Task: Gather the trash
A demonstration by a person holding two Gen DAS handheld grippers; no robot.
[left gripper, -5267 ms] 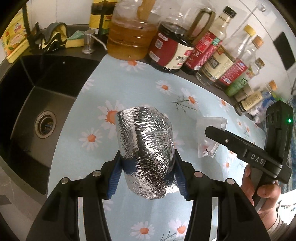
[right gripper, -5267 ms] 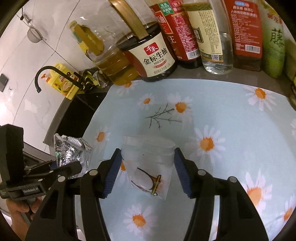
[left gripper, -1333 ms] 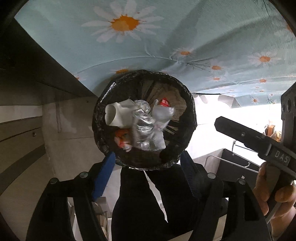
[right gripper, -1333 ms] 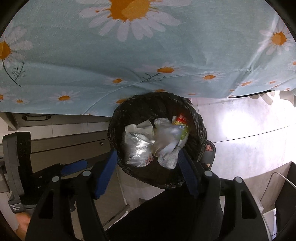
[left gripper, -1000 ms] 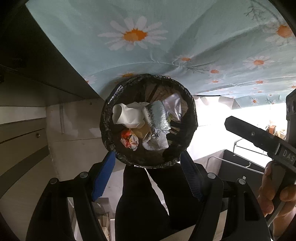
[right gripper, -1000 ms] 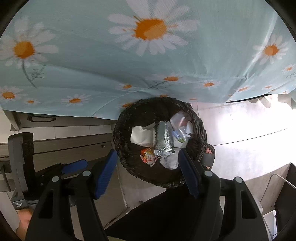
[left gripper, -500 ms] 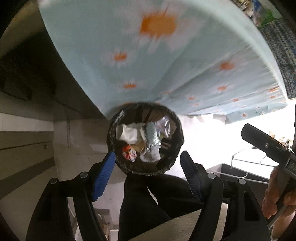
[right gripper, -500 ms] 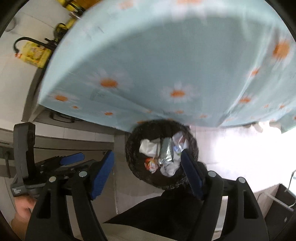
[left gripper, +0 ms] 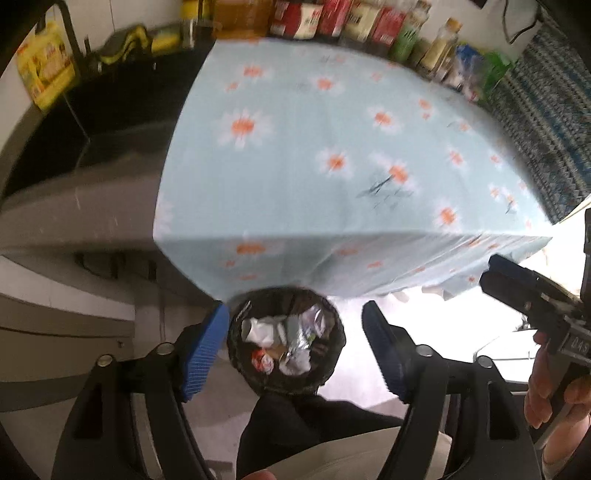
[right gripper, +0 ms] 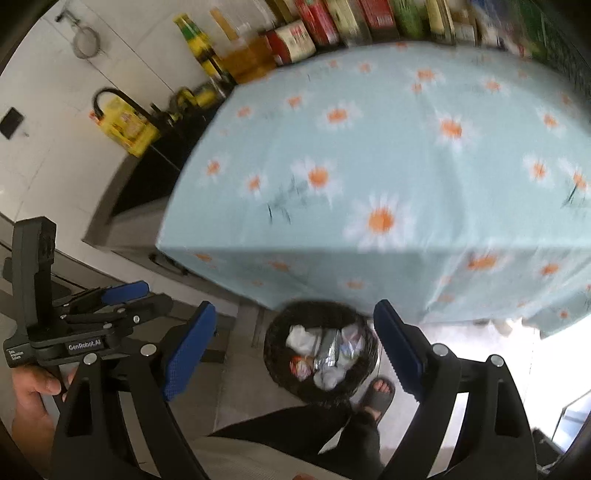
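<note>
A black-lined trash bin (left gripper: 240, 325) stands on the floor below the counter's front edge; it also shows in the right wrist view (right gripper: 275, 347). Inside lie crumpled foil (left gripper: 295, 338), white paper, clear plastic and a red wrapper. My left gripper (left gripper: 293, 352) is open and empty, held high above the bin. My right gripper (right gripper: 295, 349) is open and empty, also above the bin. Each gripper shows in the other's view, the right one (left gripper: 532, 299) at the right edge, the left one (right gripper: 110, 299) at the left.
The counter carries a light blue daisy cloth (left gripper: 332, 155). Bottles (left gripper: 332, 22) line its back edge. A black sink (left gripper: 92, 122) with a faucet lies to the left. The person's dark-trousered leg (right gripper: 303, 432) and a sandalled foot (right gripper: 378, 395) are beside the bin.
Both grippers have risen and tilted up, so the bin looks smaller and the countertop has come into view. The foil and plastic bag held 5 s ago now lie in the bin.
</note>
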